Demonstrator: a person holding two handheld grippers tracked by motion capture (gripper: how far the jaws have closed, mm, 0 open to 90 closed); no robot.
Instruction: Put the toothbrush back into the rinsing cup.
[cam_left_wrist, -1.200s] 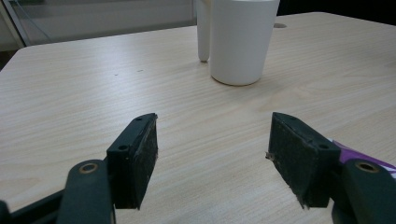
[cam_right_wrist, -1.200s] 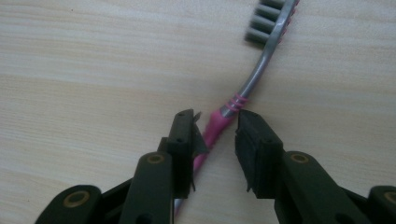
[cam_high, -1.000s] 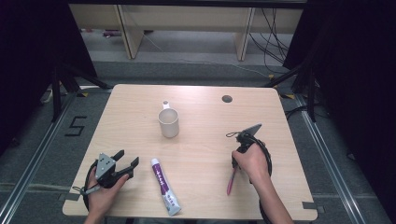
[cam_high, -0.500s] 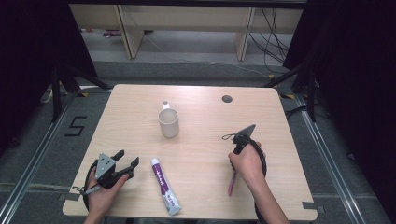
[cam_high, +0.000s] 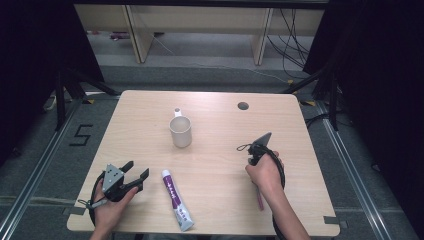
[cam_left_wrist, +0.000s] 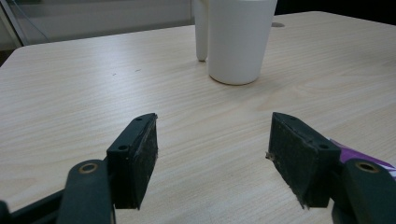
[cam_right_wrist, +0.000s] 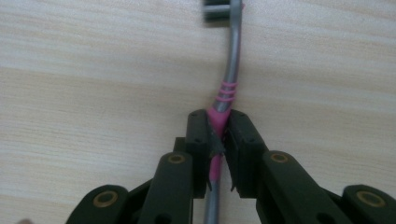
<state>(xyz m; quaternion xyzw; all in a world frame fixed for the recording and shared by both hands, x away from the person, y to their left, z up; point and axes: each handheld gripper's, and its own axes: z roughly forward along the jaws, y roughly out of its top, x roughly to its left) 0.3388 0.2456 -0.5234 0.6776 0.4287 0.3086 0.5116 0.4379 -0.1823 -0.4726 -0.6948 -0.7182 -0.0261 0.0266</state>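
A pink and grey toothbrush (cam_right_wrist: 232, 60) lies on the wooden table (cam_high: 220, 105) at the right, its handle end (cam_high: 259, 199) sticking out from under the person's right hand. My right gripper (cam_right_wrist: 219, 133) points down at it. Its jaws have just been closing and now pinch the pink part of the handle. My left gripper (cam_high: 136, 170) rests at the front left, open, with nothing between its pads (cam_left_wrist: 140, 154). A white mug (cam_high: 180, 132) stands mid-table, straight ahead of the left gripper (cam_left_wrist: 215, 135). A white and purple toothpaste tube (cam_high: 176, 199) lies between the two hands.
A round cable hole (cam_high: 243, 106) sits in the tabletop near the far edge. Bare wood stretches around the mug (cam_left_wrist: 238, 37). The tube's purple edge (cam_left_wrist: 348, 151) lies just behind the left gripper's right jaw. Dark floor and rails surround the table.
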